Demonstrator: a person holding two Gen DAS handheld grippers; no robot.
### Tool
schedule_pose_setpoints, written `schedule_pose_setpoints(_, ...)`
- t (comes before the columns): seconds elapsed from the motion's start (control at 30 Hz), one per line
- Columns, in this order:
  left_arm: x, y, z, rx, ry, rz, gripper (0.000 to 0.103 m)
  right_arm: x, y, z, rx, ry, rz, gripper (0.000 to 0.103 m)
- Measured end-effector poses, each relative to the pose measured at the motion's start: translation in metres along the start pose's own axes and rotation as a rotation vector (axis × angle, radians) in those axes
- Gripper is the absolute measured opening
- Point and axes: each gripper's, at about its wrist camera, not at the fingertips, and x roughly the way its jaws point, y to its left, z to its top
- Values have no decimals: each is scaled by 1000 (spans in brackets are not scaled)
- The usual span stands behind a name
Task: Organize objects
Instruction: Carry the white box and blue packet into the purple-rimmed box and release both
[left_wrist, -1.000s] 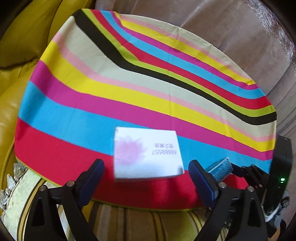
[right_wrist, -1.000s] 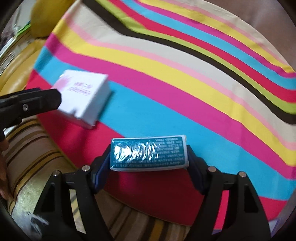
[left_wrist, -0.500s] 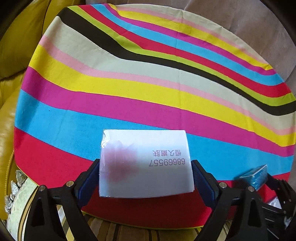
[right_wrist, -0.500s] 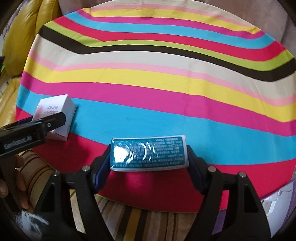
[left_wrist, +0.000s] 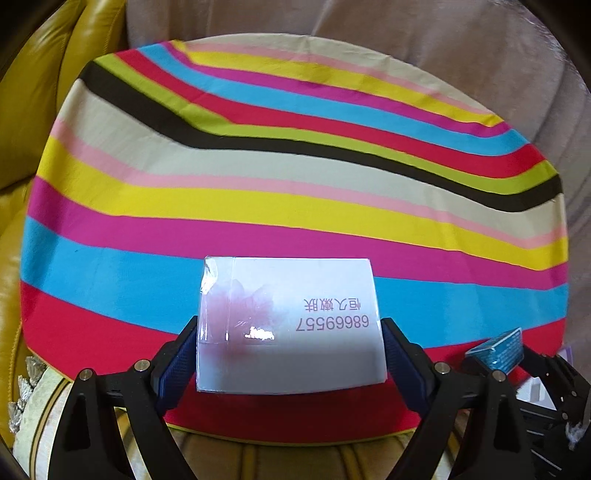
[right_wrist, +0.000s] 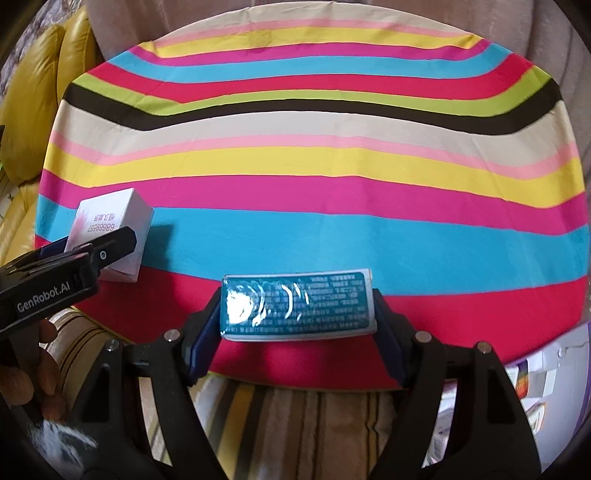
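My left gripper (left_wrist: 290, 360) is shut on a white box (left_wrist: 290, 325) with a pink flower print and red digits, held over the near red stripe of a round striped cloth-covered table (left_wrist: 295, 192). My right gripper (right_wrist: 295, 328) is shut on a teal film-wrapped box (right_wrist: 295, 304), also over the near red stripe. In the right wrist view the white box (right_wrist: 118, 218) and the left gripper (right_wrist: 90, 251) are at the left. In the left wrist view the teal box (left_wrist: 498, 349) shows at the lower right.
A yellow leather sofa (left_wrist: 33, 110) lies left of the table and a grey-beige cushion (left_wrist: 406, 33) behind it. A striped blanket (right_wrist: 295, 417) lies below the near edge. Papers or packaging (right_wrist: 535, 387) sit at the lower right.
My left gripper closed in around the white box and now grips it. The right gripper turned to face the table squarely, still holding the teal box.
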Motion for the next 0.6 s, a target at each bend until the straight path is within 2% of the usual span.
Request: schedule_pose_setpoints(0.6, -14, -92, -18, 195, -1, -192, 92, -56, -89, -56, 199, -19, -126, 76)
